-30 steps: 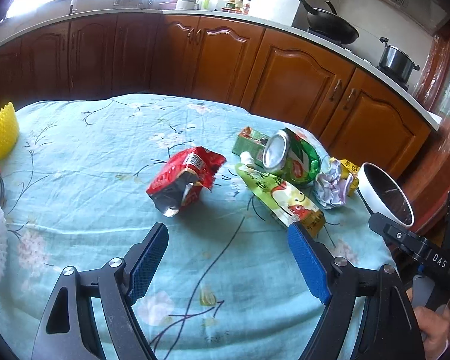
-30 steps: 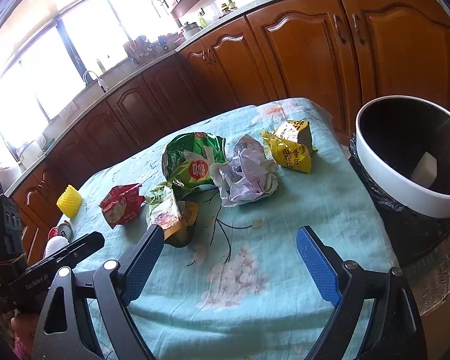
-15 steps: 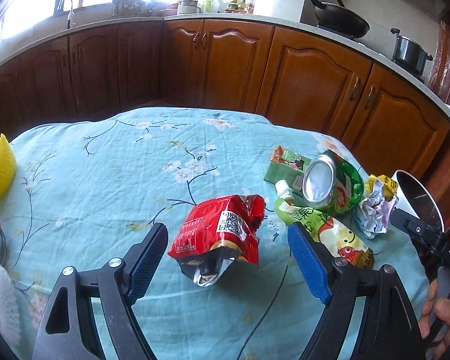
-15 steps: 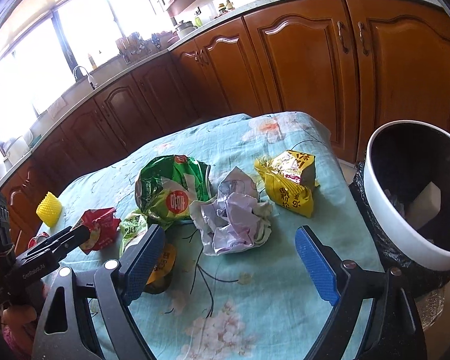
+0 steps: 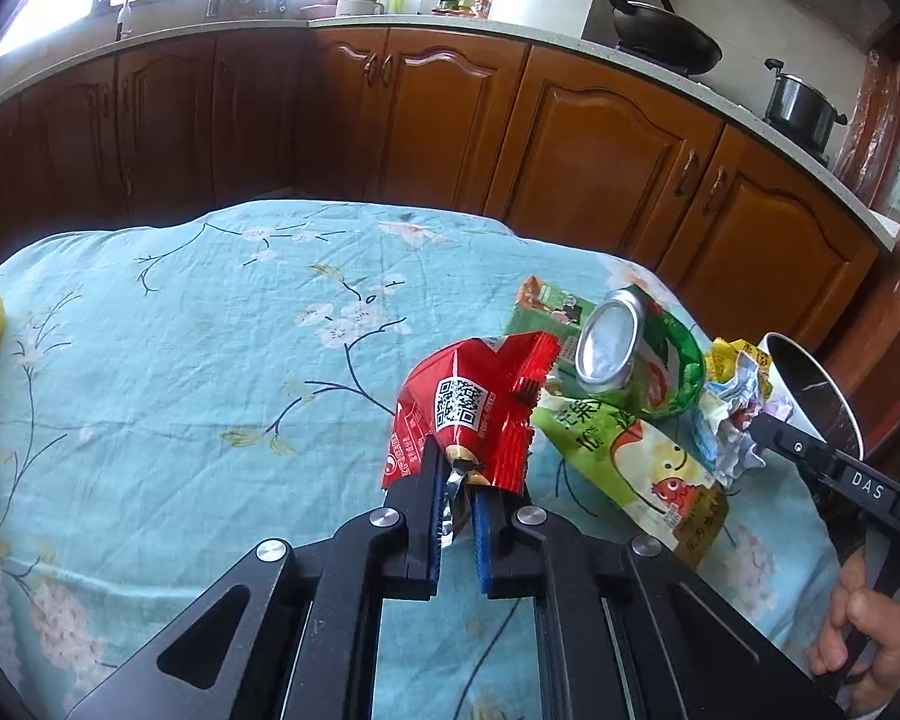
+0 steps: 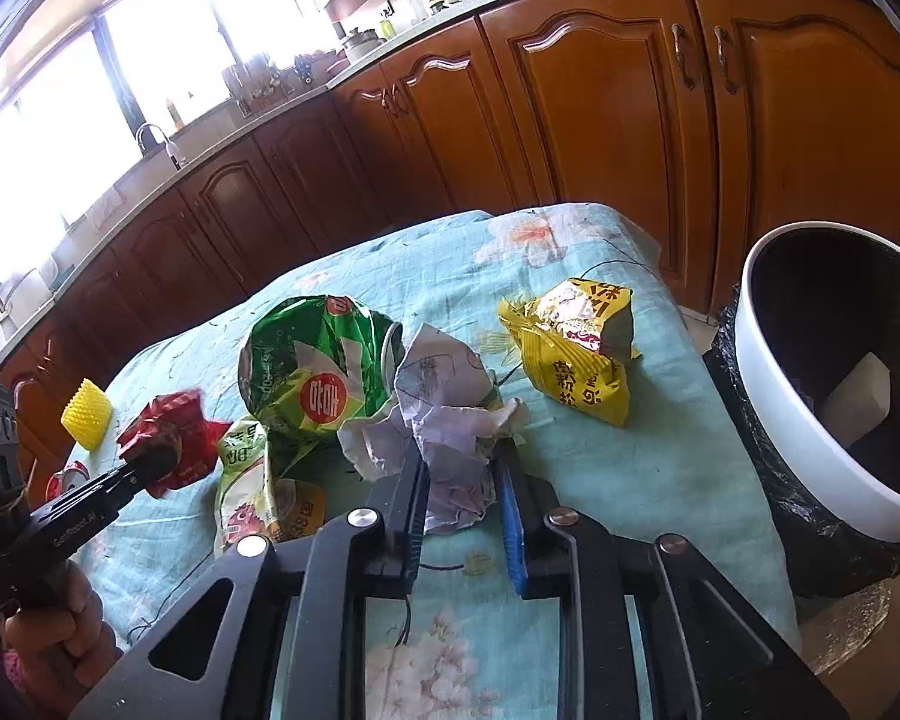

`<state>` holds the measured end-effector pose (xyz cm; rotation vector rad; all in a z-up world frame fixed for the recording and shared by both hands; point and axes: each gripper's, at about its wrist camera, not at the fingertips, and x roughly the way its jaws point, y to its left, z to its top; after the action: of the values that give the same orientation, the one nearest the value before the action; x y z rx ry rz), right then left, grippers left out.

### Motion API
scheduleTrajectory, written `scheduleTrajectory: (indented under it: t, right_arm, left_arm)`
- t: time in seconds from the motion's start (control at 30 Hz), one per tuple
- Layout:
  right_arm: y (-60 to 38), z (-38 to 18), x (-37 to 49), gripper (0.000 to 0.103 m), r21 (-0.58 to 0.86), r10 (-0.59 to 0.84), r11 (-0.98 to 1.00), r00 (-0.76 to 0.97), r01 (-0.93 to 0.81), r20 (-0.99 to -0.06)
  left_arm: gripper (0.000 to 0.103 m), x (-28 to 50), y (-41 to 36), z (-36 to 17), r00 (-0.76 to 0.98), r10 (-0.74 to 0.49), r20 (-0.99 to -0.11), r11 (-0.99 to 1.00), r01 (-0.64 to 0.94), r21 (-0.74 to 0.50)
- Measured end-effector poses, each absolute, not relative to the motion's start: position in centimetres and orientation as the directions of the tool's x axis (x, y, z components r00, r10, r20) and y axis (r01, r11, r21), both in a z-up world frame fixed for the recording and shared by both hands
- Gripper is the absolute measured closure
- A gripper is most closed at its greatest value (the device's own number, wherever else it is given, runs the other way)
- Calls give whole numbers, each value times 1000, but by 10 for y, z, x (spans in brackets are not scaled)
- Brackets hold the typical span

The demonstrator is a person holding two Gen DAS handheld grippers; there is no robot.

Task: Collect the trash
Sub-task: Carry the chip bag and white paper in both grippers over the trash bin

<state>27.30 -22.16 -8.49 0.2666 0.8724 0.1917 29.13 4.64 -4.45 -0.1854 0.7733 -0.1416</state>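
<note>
The left gripper (image 5: 456, 480) has just closed its jaws on the red wrapper (image 5: 474, 414); the right gripper (image 6: 462, 480) has just closed on the crumpled paper (image 6: 450, 420), well short of the bin (image 6: 774, 420). Either thin pinch could slip as it lifts. Beyond the paper lie green and yellow bags. The bin holds one pale scrap.

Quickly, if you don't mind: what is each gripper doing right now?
Left gripper: just closed on the red wrapper.
Right gripper: just closed on the crumpled paper.
</note>
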Motion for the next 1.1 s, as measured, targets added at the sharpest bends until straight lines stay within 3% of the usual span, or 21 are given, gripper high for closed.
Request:
scheduleTrajectory:
  t: [0.4,0.97,1.0,1.03,1.1]
  right_arm:
    - [-245,-57,233,84,353,297,934,675,-57,-676]
    - [-324,-37,192,88,334,179,940,729,73,-661]
    - [-328,-36,191,89,333,172,940,730,80,-661]
    - [-332,-36,189,99,334,167,939,731,87,-661]
    - [-341,-35,188,99,336,156,936,735,102,-659]
  left_arm:
    - [97,251,19,-9,718,-333,-611,939,195,-283]
    - [97,272,-66,-13,629,-472,-618,880,377,-288]
    - [97,275,-70,-14,622,-477,-621,877,384,-289]
    - [97,277,-74,-15,615,-481,-625,874,389,-289]
    - [97,282,-84,-15,603,-490,-629,868,403,-290]
